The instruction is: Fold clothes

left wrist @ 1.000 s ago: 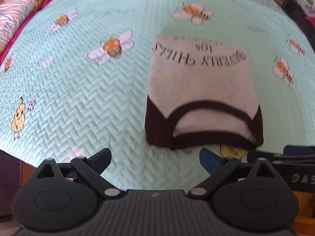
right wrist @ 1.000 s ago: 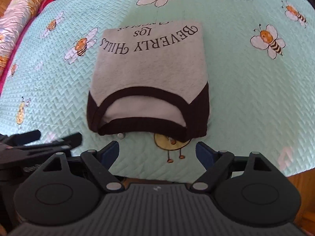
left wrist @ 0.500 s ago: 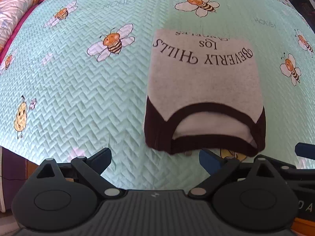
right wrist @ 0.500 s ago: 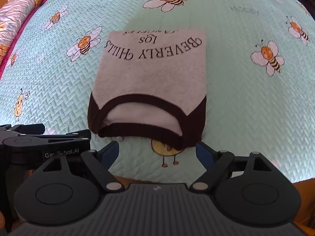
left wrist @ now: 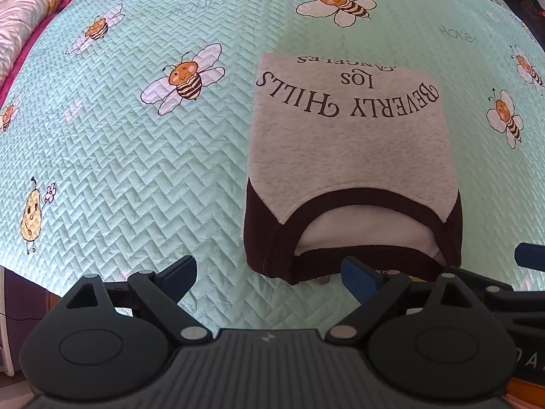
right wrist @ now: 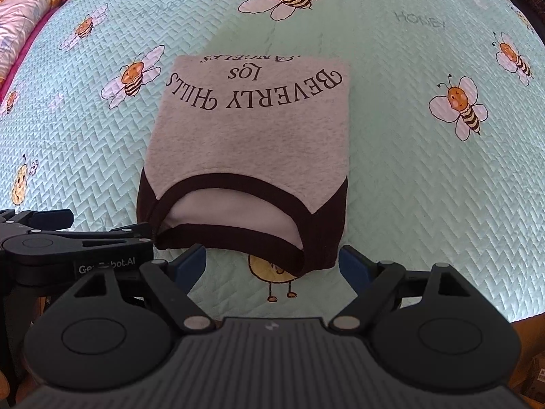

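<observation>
Left gripper jaws spread wide, holding nothing, low at near edge of bed, just left of shirt collar. Right gripper likewise spread, empty, tips flanking collar's near edge, not gripping. Folded grey T-shirt with dark collar and sleeve trim lies flat on mint bee-print quilt, lettering "BEVERLY HILLS" upside down. Floral pillow at far left.
</observation>
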Motion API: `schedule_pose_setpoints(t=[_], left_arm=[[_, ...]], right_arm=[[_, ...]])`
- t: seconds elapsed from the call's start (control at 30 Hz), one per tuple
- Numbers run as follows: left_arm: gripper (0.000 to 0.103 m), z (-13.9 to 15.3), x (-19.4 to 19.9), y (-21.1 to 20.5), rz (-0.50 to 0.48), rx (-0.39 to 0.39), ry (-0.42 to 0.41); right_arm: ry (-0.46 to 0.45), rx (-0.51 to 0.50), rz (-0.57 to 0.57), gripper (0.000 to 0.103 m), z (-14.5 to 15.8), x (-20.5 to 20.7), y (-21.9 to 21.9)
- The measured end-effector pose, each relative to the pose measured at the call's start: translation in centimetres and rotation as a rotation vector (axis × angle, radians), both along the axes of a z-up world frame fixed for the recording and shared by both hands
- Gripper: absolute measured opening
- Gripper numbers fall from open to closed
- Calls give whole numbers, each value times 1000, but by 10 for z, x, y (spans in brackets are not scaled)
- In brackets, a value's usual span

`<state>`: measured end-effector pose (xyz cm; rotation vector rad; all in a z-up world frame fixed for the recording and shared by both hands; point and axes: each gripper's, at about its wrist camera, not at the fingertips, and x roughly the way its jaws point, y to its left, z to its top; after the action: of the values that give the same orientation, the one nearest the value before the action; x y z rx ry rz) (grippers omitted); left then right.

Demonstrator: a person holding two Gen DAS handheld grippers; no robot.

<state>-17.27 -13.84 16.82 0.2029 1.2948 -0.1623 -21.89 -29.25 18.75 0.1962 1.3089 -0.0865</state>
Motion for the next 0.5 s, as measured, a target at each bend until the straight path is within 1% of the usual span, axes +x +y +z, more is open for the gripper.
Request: schedule_pose_setpoints(t=[0.23,0.37,0.5], left_arm=[[95,-3,-4,7,9,-1,5],[95,-5,-7,8,10,-9,11],[95,-4,-9,6,-4,13,-2]], right_arm=[[-6,8,1,86,-2,-4,9],[-6,-17,12,86,-1,-6,12],[-7,-27,10,86,-2,-9,12]])
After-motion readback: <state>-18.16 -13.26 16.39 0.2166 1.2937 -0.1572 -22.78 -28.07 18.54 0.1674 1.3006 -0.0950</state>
